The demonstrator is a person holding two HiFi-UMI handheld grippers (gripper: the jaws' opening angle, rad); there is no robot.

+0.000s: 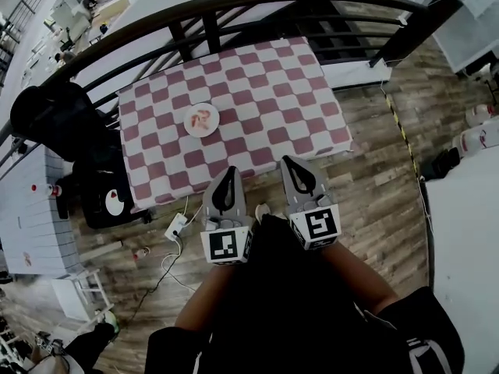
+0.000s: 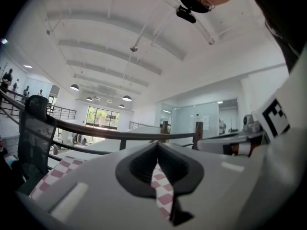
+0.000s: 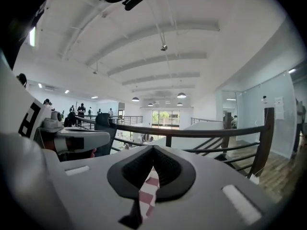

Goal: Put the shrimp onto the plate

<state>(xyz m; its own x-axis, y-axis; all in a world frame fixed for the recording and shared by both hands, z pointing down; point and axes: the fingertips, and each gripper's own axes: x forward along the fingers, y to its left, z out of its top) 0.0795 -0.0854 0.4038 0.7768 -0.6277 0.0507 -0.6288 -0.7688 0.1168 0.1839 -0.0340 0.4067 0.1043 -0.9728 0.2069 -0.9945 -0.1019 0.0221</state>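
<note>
left gripper (image 1: 229, 174) and right gripper (image 1: 291, 165) both closed, empty, short of the worktop (image 1: 265, 92). pinkish shrimp (image 1: 202, 118) apparently on the plate (image 1: 189, 125); probably light, soft, slippery, so pinch mid-body gently.

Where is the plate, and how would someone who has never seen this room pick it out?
Find the pink-and-white checked table standing just in front of the dark railing. On its left half lies the plate: small, round and white, with pinkish-orange pieces on it that are probably the shrimp. It is the only thing resting on that checked top.
</note>
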